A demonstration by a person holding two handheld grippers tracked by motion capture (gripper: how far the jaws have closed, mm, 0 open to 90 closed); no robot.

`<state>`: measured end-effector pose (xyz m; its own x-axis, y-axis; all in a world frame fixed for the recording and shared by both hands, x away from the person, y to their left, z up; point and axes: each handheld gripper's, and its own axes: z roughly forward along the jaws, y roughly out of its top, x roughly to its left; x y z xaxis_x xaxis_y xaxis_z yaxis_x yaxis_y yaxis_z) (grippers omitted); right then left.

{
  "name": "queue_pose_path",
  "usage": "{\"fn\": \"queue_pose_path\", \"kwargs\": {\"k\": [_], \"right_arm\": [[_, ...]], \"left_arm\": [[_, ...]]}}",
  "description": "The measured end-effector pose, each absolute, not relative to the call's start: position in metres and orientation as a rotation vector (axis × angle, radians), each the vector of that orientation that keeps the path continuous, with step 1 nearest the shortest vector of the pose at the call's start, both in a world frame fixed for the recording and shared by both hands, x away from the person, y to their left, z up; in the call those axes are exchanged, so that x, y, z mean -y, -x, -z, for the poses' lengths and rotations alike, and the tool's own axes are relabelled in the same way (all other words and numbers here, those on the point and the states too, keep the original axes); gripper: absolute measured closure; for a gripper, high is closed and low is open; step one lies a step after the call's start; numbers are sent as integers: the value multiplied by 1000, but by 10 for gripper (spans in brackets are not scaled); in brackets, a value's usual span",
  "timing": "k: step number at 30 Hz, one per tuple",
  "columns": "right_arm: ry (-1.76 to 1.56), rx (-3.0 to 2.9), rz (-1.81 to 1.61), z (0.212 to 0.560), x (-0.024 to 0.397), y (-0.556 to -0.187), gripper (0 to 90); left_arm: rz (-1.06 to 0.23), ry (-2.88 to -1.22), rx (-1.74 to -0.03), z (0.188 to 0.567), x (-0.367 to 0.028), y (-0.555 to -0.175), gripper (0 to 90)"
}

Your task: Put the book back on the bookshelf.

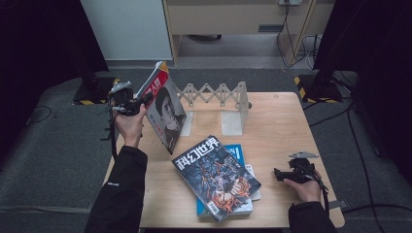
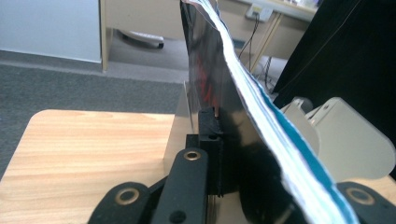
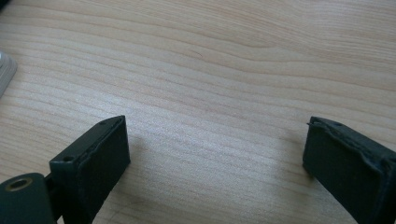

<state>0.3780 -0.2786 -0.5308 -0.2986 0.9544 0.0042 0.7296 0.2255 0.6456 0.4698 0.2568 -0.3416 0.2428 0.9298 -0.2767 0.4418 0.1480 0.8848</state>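
High view: the left gripper (image 1: 138,104) clamps a thin magazine (image 1: 165,114) by its edge, tilted above the worktop (image 1: 277,131) beside the empty folding rack (image 1: 218,94). It looks light, floppy and glossy.

Left gripper view: the pages (image 2: 261,116) sag, so a grip near the spine suits.

Right gripper view: the jaws stand wide over bare wood.

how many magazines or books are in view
3, maybe more hidden in the pile: a red-and-grey portrait magazine held upright in the left gripper, a dark illustrated magazine lying on the wooden table, and a blue book beneath it.
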Motion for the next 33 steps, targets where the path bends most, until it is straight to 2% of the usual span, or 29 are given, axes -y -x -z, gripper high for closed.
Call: {"fn": "queue_pose_path", "kwargs": {"k": [15, 18, 20, 28, 31, 33], "right_arm": [[-1553, -2113, -776, 531, 278, -377, 71], [-1555, -2117, -778, 531, 277, -377, 71], [-1558, -2116, -778, 531, 277, -377, 70], [-1560, -2115, -780, 531, 277, -377, 67], [-1557, -2117, -778, 531, 277, -377, 67], [-1558, -2117, -778, 531, 277, -377, 66]], "left_arm": [[-608, -1583, -1326, 349, -258, -445, 845], [-587, -1603, -1323, 346, -258, -445, 811], [-575, -1622, -1323, 344, -257, -448, 758], [-566, -1644, -1348, 332, -253, -463, 716], [-540, -1644, -1369, 330, -254, -469, 727], [-525, -1652, -1387, 329, -254, -472, 775]]}}
